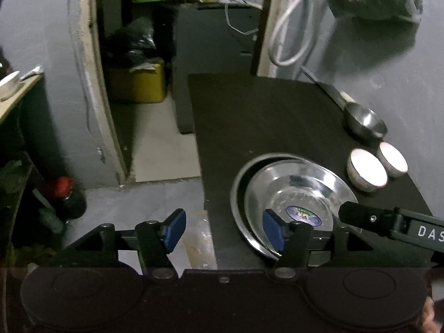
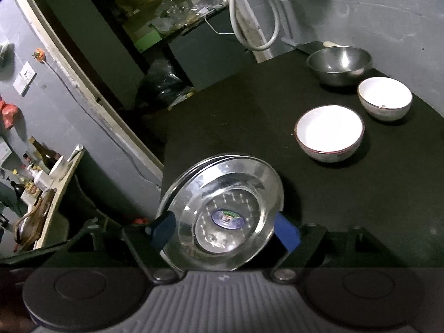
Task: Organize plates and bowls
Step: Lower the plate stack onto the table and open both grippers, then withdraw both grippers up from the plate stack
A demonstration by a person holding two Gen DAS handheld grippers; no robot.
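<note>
Straddling the steel plates (image 2: 222,211), right claw (image 2: 226,230) gapes unclenched; left claw (image 1: 224,231), released, sits beside them.

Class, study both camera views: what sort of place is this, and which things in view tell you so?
Probably a modest home kitchen or storeroom corner. Steel plates are stacked on a dark table beside white bowls and a steel bowl, and bottles crowd a side shelf by a doorway.
</note>
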